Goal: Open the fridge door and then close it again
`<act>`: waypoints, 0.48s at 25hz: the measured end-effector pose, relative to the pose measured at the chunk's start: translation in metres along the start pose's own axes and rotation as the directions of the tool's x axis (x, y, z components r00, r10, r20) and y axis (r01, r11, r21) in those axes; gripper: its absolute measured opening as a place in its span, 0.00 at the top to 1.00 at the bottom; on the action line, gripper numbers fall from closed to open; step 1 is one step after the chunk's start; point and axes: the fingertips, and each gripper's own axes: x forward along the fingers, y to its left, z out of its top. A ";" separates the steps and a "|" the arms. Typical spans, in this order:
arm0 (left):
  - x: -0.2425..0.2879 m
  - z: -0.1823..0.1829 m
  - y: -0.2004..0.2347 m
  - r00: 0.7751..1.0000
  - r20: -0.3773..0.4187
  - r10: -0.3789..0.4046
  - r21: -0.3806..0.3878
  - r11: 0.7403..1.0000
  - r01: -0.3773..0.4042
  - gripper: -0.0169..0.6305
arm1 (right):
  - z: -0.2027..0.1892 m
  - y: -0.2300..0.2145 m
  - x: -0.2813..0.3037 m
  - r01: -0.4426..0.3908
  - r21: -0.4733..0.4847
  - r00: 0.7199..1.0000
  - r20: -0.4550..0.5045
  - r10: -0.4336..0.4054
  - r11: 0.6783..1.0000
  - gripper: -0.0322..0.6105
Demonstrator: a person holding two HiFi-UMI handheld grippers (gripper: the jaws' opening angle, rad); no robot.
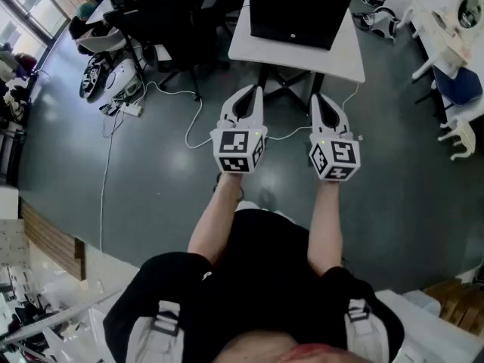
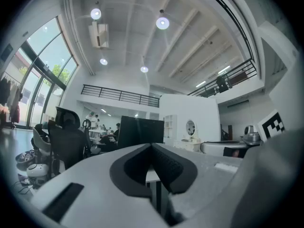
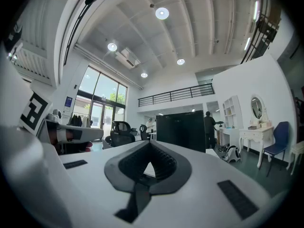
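Note:
No fridge shows in any view. Both grippers are held level, side by side, in front of the person's chest, above the grey floor. My left gripper [image 1: 255,91] [image 2: 152,145] is shut with nothing between its jaws. My right gripper [image 1: 316,97] [image 3: 150,142] is likewise shut and holds nothing. Both point toward a white table [image 1: 249,48] that bears a black monitor [image 1: 302,6] [image 2: 141,131] [image 3: 180,129], a short way ahead of the fingertips.
Black office chairs [image 1: 151,13] stand to the left of the table. Cables and a power strip [image 1: 125,108] lie on the floor at the left. White furniture [image 1: 461,138] and a blue chair [image 3: 275,146] are at the right. A person [image 3: 209,127] stands behind the monitor.

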 end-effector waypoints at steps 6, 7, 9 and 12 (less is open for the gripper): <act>-0.004 0.002 0.016 0.998 -0.006 0.057 -0.005 0.998 -0.057 0.98 | -0.003 0.008 0.015 -0.053 0.010 0.999 -0.007 0.053 0.999 0.96; -0.001 0.001 0.012 0.998 -0.008 0.055 -0.007 0.998 -0.055 0.98 | -0.001 0.004 0.013 -0.051 0.008 0.999 -0.007 0.051 0.999 0.96; 0.000 -0.003 0.009 0.999 -0.015 0.052 -0.006 0.999 -0.052 0.98 | -0.003 0.001 0.011 -0.050 0.007 0.999 -0.008 0.051 0.999 0.96; 0.002 -0.007 0.006 0.998 -0.020 0.054 -0.006 0.999 -0.054 0.98 | -0.007 -0.001 0.011 -0.055 0.008 0.998 -0.014 0.055 0.998 0.96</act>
